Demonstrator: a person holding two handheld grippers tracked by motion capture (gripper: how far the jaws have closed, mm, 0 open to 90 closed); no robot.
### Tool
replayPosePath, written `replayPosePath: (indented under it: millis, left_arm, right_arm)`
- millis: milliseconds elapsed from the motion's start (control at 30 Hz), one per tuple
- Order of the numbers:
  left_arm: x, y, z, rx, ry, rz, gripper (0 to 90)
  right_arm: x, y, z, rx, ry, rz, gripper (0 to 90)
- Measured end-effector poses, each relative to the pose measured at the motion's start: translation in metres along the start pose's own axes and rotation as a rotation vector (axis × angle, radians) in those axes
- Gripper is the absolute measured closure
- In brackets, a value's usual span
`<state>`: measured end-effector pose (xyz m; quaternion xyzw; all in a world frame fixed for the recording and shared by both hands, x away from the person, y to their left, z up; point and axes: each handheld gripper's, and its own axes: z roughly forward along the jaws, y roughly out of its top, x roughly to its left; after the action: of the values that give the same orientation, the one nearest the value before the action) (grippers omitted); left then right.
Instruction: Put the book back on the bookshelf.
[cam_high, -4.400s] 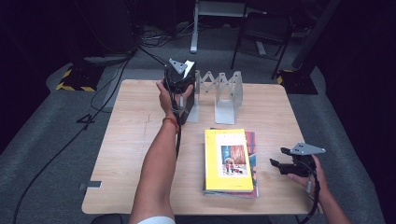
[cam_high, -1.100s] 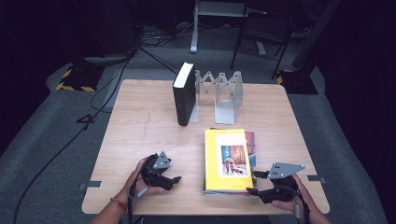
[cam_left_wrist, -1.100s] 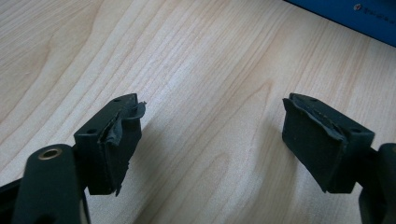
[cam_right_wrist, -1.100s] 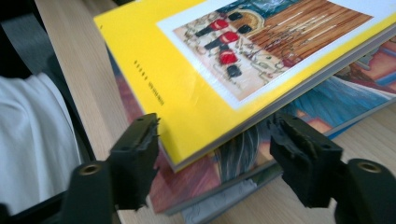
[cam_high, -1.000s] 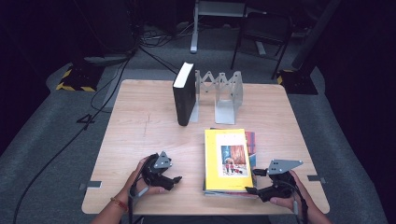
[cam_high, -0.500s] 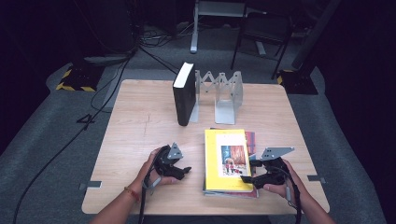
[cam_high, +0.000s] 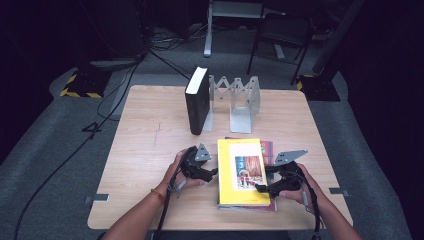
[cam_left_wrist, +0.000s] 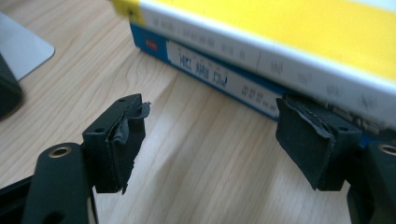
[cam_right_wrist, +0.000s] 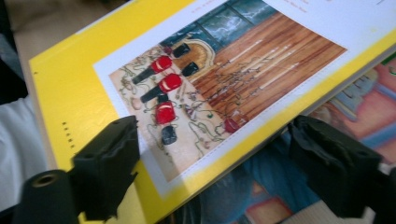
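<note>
Two grippers flank the stack of books at the near edge of the table (cam_high: 150, 125). I hold the left gripper (cam_high: 212, 173) with its jaws spread, nothing between them; in the left gripper view one pad (cam_left_wrist: 306, 135) sits right at the spines of the yellow book (cam_high: 242, 171) and the blue book (cam_left_wrist: 219, 79) under it, the other pad over bare wood. The right gripper (cam_high: 261, 188) is also spread; in the right gripper view its jaws straddle the yellow book's right edge, one over the cover, one over the lower book. Farther back a black book (cam_high: 197, 100) stands upright against the metal rack (cam_high: 242, 102).
</note>
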<state>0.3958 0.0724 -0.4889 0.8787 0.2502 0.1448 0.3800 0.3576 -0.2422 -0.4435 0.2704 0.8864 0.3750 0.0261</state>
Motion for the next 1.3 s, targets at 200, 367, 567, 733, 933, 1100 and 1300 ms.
replayPosePath:
  millis: [200, 367, 567, 733, 933, 1100, 1300]
  left_arm:
    - [0.001, 0.000, 0.004, -0.002, -0.004, -0.009, 24.4]
    - [0.005, -0.002, 0.001, -0.005, -0.004, -0.027, 28.8]
    - [0.007, -0.002, 0.002, -0.012, 0.013, -0.046, 32.6]
    - [0.008, -0.002, 0.003, -0.015, 0.015, -0.039, 31.6]
    - [0.011, 0.003, 0.007, -0.032, 0.021, -0.052, 31.9]
    - [0.018, 0.006, 0.011, -0.047, 0.020, -0.073, 32.4]
    - [0.017, 0.003, 0.006, -0.033, 0.009, -0.050, 32.8]
  right_arm:
    - [0.004, 0.001, -0.001, -0.016, -0.025, -0.034, 24.4]
    - [0.007, 0.004, -0.001, -0.044, -0.049, -0.059, 38.0]
    - [0.010, 0.005, -0.002, -0.086, -0.014, -0.106, 56.3]
    - [0.013, 0.006, -0.004, -0.120, -0.027, -0.150, 67.1]
    - [0.016, 0.004, -0.007, -0.144, -0.030, -0.180, 73.1]
    - [0.016, 0.002, -0.010, -0.145, -0.003, -0.173, 71.3]
    - [0.022, -0.001, -0.012, -0.029, -0.043, -0.158, 38.1]
